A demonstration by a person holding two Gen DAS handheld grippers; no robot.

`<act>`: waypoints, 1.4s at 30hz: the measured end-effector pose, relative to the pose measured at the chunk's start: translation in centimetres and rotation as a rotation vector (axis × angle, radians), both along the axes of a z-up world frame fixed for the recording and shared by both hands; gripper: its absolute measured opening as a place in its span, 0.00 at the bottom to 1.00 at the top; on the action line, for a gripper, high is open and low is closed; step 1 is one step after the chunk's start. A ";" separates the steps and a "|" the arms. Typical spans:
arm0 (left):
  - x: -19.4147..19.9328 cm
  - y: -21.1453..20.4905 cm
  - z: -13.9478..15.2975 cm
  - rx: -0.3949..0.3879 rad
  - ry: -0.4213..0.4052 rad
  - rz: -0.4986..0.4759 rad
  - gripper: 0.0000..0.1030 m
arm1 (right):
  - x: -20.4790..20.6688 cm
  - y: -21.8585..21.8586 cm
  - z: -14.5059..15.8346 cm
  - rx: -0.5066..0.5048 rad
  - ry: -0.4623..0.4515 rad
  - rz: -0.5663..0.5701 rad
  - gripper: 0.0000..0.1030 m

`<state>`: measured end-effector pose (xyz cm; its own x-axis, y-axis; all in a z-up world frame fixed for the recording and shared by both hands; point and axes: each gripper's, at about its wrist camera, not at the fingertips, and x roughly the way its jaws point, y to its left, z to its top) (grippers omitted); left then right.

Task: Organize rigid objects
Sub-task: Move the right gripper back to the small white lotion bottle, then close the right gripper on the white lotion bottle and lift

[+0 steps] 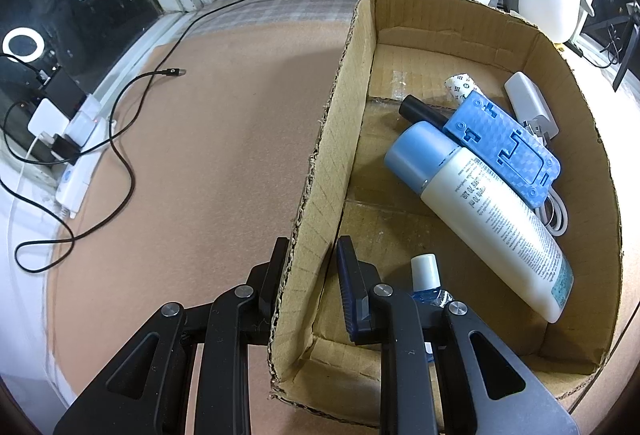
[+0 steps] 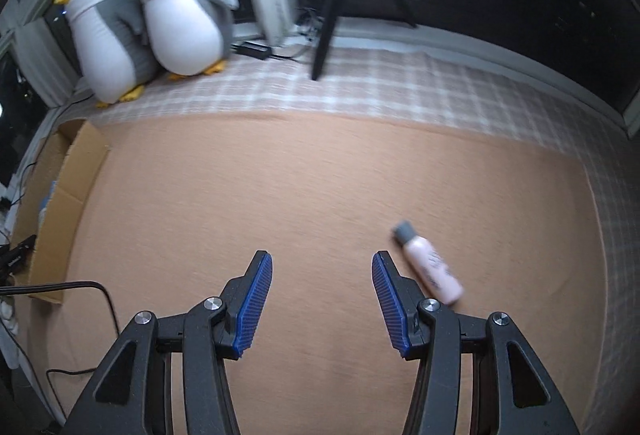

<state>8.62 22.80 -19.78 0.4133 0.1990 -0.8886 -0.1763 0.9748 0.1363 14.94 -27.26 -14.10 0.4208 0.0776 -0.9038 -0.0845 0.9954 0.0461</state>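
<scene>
Cardboard box (image 1: 320, 163) wall clamped between the left gripper's (image 1: 310, 267) jaws; inside lie a cream bottle (image 1: 500, 219), blue plastic case (image 1: 504, 143) and small blue-liquid bottle (image 1: 426, 275). Right gripper (image 2: 322, 295), jaws apart and empty, hangs over the peach table cover (image 2: 320, 175); pink bottle (image 2: 430, 263) lies just beside its right jaw.
</scene>
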 end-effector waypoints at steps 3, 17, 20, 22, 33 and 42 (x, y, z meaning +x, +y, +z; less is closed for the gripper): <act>0.1 -0.1 0.0 0.001 0.002 0.001 0.20 | -0.2 -1.8 -0.7 -0.021 0.018 -0.020 0.47; 0.1 -0.2 0.0 0.007 0.011 0.011 0.20 | 1.7 -5.1 -3.5 -0.084 0.079 -0.047 0.46; 0.2 -0.3 0.0 0.007 0.012 0.012 0.20 | 2.0 -5.1 -3.8 -0.094 0.085 -0.044 0.46; 0.2 -0.3 0.0 0.007 0.012 0.011 0.20 | 2.2 -5.2 -4.0 -0.094 0.091 -0.043 0.46; 0.2 -0.3 0.0 0.007 0.012 0.011 0.20 | 2.8 -5.5 -4.8 -0.068 0.124 -0.062 0.30; 0.2 -0.3 -0.1 0.002 0.011 0.013 0.20 | 2.8 -5.0 -4.8 -0.057 0.134 -0.059 0.17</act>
